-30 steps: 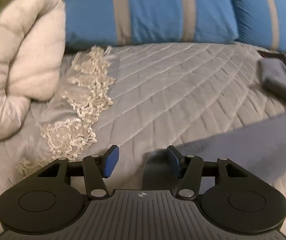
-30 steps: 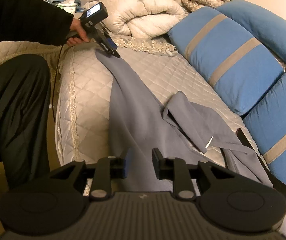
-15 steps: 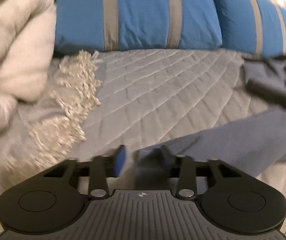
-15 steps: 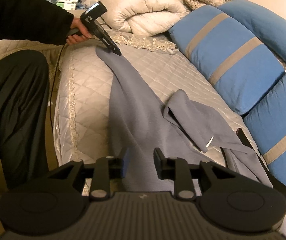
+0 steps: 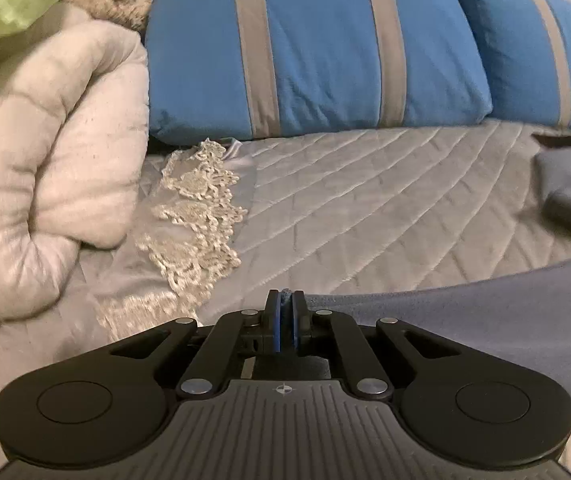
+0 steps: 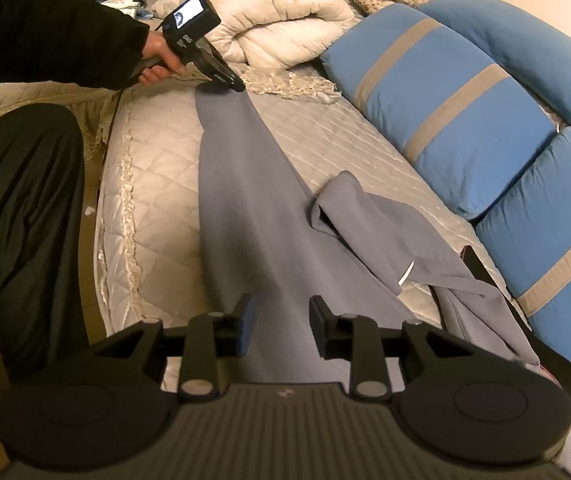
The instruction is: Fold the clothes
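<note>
I had one garment (image 6: 245, 200) to work with – a plain grey-blue piece, smooth and matte, stretched in a long band across the quilted bed (image 6: 157, 184) from the far left down to the near edge. A loose flap of it (image 6: 365, 220) lay folded over on the right, with a small white tag showing, and more of it bunched against the near pillow.

My left gripper (image 5: 284, 312) had its blue pads pinched together on the far tip of the garment – a sliver of cloth showed between them. My right gripper (image 6: 281, 320) hung over the near part, its jaws about half apart, gripping nothing.

I counted three blue pillows with grey stripes (image 6: 437, 108) along the right, one pale duvet (image 5: 45, 168) rolled at the far end, and one strip of lace trim (image 5: 197, 216) beside it.
</note>
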`<state>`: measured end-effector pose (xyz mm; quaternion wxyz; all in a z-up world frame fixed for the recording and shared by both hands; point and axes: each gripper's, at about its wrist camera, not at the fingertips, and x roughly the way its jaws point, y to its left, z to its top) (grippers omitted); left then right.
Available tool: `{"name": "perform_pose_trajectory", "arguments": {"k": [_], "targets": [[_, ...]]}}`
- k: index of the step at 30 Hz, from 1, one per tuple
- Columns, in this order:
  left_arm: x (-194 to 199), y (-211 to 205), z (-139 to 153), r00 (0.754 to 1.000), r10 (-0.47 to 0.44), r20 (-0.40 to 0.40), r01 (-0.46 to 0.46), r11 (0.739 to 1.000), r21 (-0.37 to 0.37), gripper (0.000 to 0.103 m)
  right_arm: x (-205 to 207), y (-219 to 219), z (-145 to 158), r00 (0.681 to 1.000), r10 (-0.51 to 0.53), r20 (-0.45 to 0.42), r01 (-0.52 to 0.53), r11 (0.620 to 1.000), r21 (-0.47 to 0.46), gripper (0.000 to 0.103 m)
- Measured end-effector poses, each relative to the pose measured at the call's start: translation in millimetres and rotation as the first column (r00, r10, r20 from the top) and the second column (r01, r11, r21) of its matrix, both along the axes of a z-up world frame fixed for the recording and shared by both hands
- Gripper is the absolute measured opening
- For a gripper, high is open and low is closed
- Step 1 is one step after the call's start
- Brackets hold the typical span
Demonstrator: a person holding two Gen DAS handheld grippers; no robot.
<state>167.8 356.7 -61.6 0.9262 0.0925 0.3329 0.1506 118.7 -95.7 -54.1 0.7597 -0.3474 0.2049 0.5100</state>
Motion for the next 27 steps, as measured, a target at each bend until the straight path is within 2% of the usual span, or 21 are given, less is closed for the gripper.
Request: {"name": "perform_pose_trajectory", "arguments": {"k": [5, 8, 11, 12, 13, 16, 19, 22, 24, 26, 27], "targets": [[14.8, -11.5, -2.2, 0.999, -0.009, -0.043, 0.014, 0.993, 0.118, 0.006, -1.6, 1.0, -2.3, 1.000, 0.001, 0.015, -0.001, 1.000, -0.016, 0.050], [25.8, -18.0, -7.9, 0.994, -0.012, -0.107, 0.030, 0.985, 0.172, 0.013, -4.4, 0.2, -3.5, 1.000, 0.010, 0.025, -0.009, 1.000, -0.025, 0.052], [19.3, -16.2, -5.1, 0.997, 0.019, -0.069, -0.005, 0.981, 0.193, 0.032, -8.1, -0.9, -6.5, 0.999, 0.023, 0.044, -0.021, 0.999, -0.037, 0.056], [13.2, -15.0, -2.6, 0.999, 0.022, -0.048, -0.012, 0.982, 0.189, 0.046, -10.5, -1.0, -8.9, 0.998, 0.029, 0.060, -0.026, 0.998, -0.049, 0.057], [6.8, -14.1, -0.1, 0.999, 0.017, -0.038, -0.010, 0.984, 0.180, 0.055, -14.0, -0.8, -12.0, 0.996, 0.037, 0.084, -0.032, 0.998, -0.063, 0.057], [-14.1, -18.6, 5.1, 0.998, -0.043, -0.045, 0.051, 0.983, 0.178, 0.060, -28.3, 0.9, -24.2, 0.983, 0.070, 0.168, -0.052, 0.993, -0.110, 0.066], [-37.0, -35.3, 2.7, 0.986, -0.133, -0.098, 0.153, 0.957, 0.247, 0.068, -43.0, 5.6, -38.8, 0.966, 0.098, 0.239, -0.062, 0.986, -0.157, 0.069], [-55.0, -53.9, -0.6, 0.967, -0.205, -0.154, 0.244, 0.920, 0.307, 0.069, -54.2, 13.3, -58.7, 0.942, 0.124, 0.311, -0.053, 0.973, -0.226, 0.070], [-62.8, -61.6, 0.8, 0.958, -0.237, -0.160, 0.276, 0.914, 0.297, 0.069, -59.6, 20.4, -76.0, 0.917, 0.147, 0.370, -0.039, 0.958, -0.283, 0.070], [-66.7, -67.2, 0.8, 0.950, -0.268, -0.163, 0.305, 0.909, 0.283, 0.070, -65.3, 26.1, -94.5, 0.868, 0.184, 0.462, -0.029, 0.946, -0.322, 0.070], [-67.3, -70.5, -0.6, 0.942, -0.286, -0.174, 0.326, 0.901, 0.285, 0.070, -69.4, 29.6, -101.9, 0.832, 0.194, 0.520, -0.016, 0.945, -0.326, 0.071]]}}
